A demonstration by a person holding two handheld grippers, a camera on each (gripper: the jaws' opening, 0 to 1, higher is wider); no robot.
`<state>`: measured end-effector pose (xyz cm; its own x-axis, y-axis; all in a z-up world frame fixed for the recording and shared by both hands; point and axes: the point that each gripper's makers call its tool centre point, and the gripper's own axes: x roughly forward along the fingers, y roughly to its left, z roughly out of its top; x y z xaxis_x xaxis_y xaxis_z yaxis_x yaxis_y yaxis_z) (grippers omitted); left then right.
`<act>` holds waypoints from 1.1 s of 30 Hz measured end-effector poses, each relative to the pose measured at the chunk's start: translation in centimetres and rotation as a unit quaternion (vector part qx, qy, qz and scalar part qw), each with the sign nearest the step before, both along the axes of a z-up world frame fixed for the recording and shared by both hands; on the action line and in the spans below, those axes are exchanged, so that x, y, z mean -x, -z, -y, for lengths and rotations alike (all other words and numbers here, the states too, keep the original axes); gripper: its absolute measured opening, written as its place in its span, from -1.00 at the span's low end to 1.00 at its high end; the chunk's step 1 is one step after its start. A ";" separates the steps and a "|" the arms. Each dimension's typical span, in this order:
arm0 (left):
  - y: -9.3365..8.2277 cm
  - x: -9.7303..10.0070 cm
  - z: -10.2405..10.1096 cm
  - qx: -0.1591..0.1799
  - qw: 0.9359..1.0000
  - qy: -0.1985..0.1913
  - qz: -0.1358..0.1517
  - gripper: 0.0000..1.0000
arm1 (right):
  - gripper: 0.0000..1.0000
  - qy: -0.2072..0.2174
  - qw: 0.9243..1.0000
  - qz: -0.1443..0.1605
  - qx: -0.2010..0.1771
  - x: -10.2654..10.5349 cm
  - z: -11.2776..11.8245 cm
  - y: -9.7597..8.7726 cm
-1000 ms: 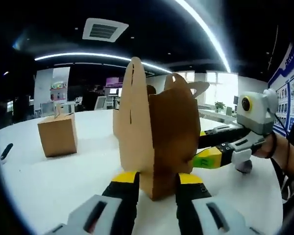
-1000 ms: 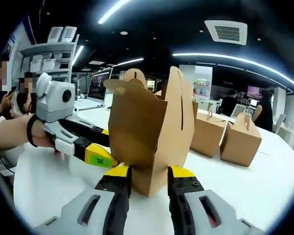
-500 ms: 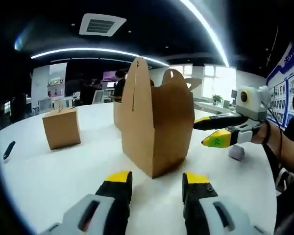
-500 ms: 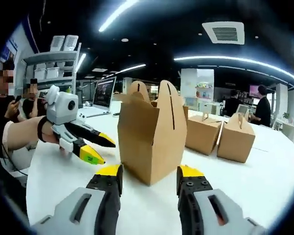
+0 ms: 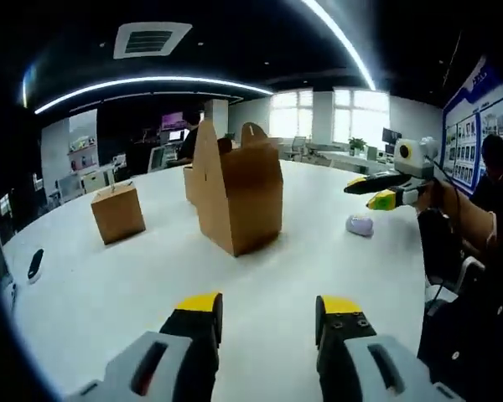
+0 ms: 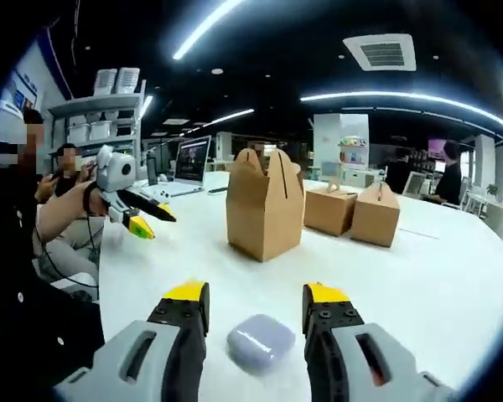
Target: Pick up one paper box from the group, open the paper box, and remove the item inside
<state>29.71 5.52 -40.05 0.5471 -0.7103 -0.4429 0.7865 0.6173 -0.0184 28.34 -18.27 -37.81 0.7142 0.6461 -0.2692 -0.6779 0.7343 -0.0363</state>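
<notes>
In the right gripper view the right gripper (image 6: 255,303) has its yellow-tipped fingers (image 6: 187,293) spread apart, holding nothing. A small pale lilac case (image 6: 261,342), rounded like a pebble, lies on the white bench (image 6: 419,276) between them, in the gap and touching neither finger as far as can be seen. Farther out along the bench stands the opened paper box (image 6: 266,205), upright, its handle flaps raised at the top. Just behind it and to its right two closed paper boxes (image 6: 356,211) sit side by side. To the left of the opened box the left gripper (image 6: 149,221) hangs above the bench near its edge, held in a person's hand (image 6: 93,201), its fingers parted and empty. A laptop (image 6: 183,166) stands open at the far side of the bench behind it.

In the left gripper view the left gripper's own fingers (image 5: 196,310) also stand apart over bare bench, gripping nothing. The opened paper box (image 5: 237,197) is well ahead of them, toward the middle of the bench. A single closed box (image 5: 117,213) sits to its left, apart from it, and a dark small object (image 5: 34,264) lies near the bench's left edge. To the right of the opened box the lilac case (image 5: 360,224) rests on the bench, with the right gripper (image 5: 373,193) above and just beyond it, fingers open.
</notes>
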 end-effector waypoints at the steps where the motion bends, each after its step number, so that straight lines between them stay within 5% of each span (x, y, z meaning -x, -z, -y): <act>1: -0.1 0.3 -0.2 0.001 1.000 -0.001 0.000 -0.09 | -0.10 0.000 1.000 -0.002 0.001 0.3 0.5 0.1; 6: -0.2 1.7 -0.9 -0.001 1.000 -0.001 0.000 -0.09 | -0.10 -0.004 1.000 -0.021 0.013 1.5 2.6 1.2; 13: 0.2 2.8 -0.9 -0.001 1.000 0.016 -0.006 -0.09 | -0.02 -0.078 0.990 -0.035 0.115 2.6 3.1 3.6; 19: 1.3 3.9 -0.5 -0.005 0.999 0.029 -0.018 -0.10 | 0.00 -0.162 0.963 -0.053 0.207 2.0 2.1 4.5; 24: 2.0 4.8 0.0 0.002 0.999 0.035 -0.027 -0.10 | -0.03 -0.210 0.933 -0.073 0.285 0.0 1.3 4.7; 29: 2.3 5.1 -0.2 0.005 0.999 0.036 -0.029 -0.11 | -0.06 -0.240 0.908 -0.099 0.328 -0.5 -0.3 5.3; 33: 2.3 5.5 -0.3 0.008 0.999 0.034 -0.030 -0.11 | -0.13 -0.249 0.898 -0.119 0.342 -0.4 -0.9 5.5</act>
